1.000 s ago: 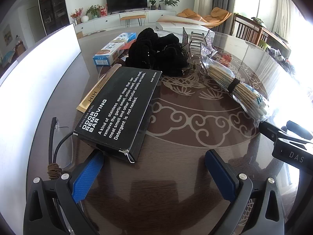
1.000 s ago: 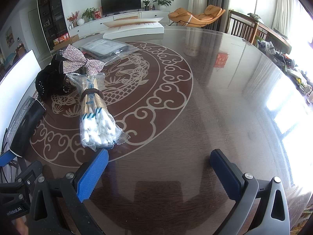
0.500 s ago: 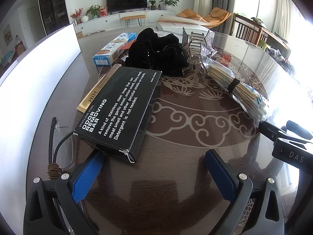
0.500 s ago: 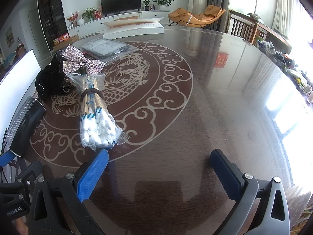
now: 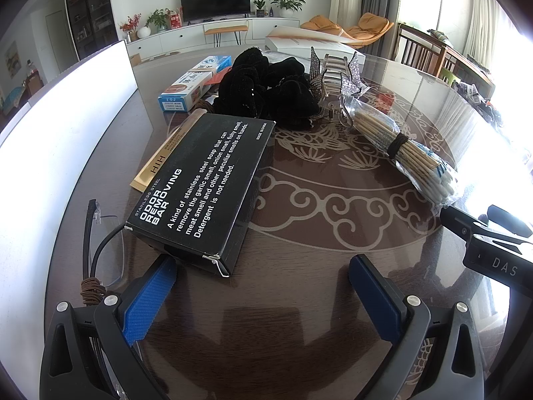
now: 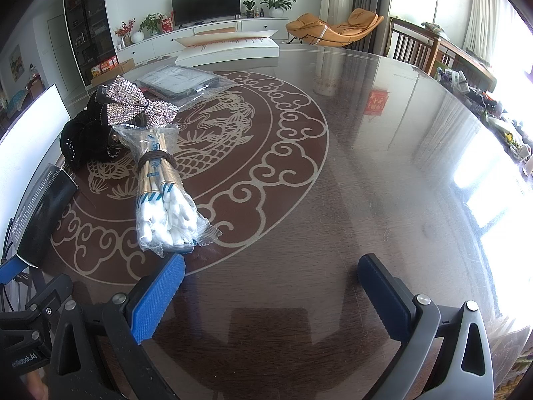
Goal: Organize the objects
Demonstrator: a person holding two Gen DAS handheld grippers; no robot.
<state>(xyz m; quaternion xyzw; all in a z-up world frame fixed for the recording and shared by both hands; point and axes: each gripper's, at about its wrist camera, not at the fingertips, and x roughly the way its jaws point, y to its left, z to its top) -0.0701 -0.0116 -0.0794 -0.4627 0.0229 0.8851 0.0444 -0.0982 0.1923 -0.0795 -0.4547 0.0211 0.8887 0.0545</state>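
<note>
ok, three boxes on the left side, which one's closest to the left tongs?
The black odor removing bar box: its near corner sits just ahead of the open left tongs. The slim tan box and blue-white box lie farther back.

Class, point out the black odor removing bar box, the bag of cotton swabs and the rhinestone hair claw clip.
black odor removing bar box [image 5: 206,186], left wrist view, printed top.
bag of cotton swabs [image 6: 163,200], right wrist view, stems.
rhinestone hair claw clip [image 6: 133,105], right wrist view, bow.

Black box [image 5: 206,183], swab bag [image 6: 163,196] block left; table [image 6: 383,166] right side free

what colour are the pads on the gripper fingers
Blue, with a fine ribbed texture, on both the left gripper and right gripper; clearest in the right wrist view.
</note>
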